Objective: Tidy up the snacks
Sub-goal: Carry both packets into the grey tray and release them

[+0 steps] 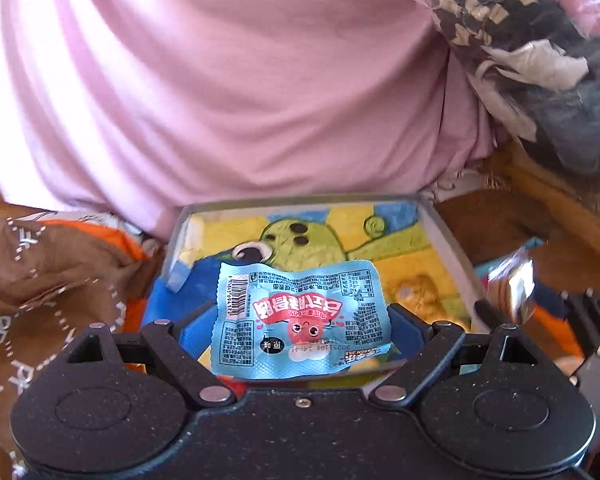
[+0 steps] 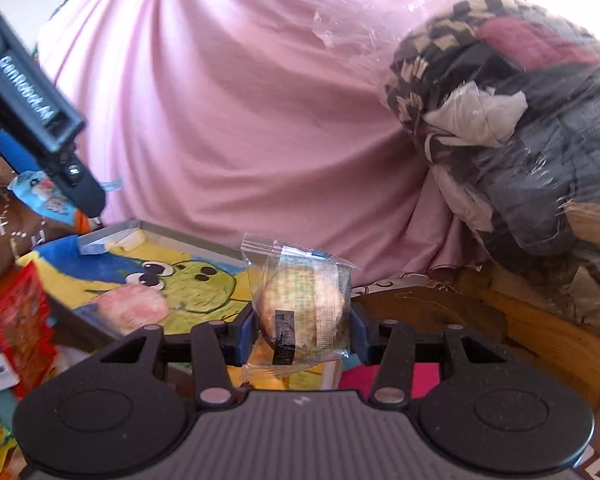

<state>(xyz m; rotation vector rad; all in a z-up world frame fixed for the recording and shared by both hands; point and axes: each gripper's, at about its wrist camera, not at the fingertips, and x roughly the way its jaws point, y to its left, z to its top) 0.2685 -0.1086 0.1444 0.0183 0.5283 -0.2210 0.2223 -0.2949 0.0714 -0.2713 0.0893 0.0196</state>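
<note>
Nearest, the left gripper [image 1: 302,320] pinches a light-blue snack packet [image 1: 300,320] by its sides, hanging just over the grey tray [image 1: 446,240]. The right gripper [image 2: 304,330] is clamped on a clear-wrapped round pastry [image 2: 300,308], held above the tray's near edge. The tray's cartoon-frog lining [image 2: 180,284] looks bare of snacks, so sorting seems barely begun: both packets have yet to be set down. More snack packets [image 2: 20,332] wait in a pile to the left. Behind the tray hangs pink cloth [image 1: 220,80].
</note>
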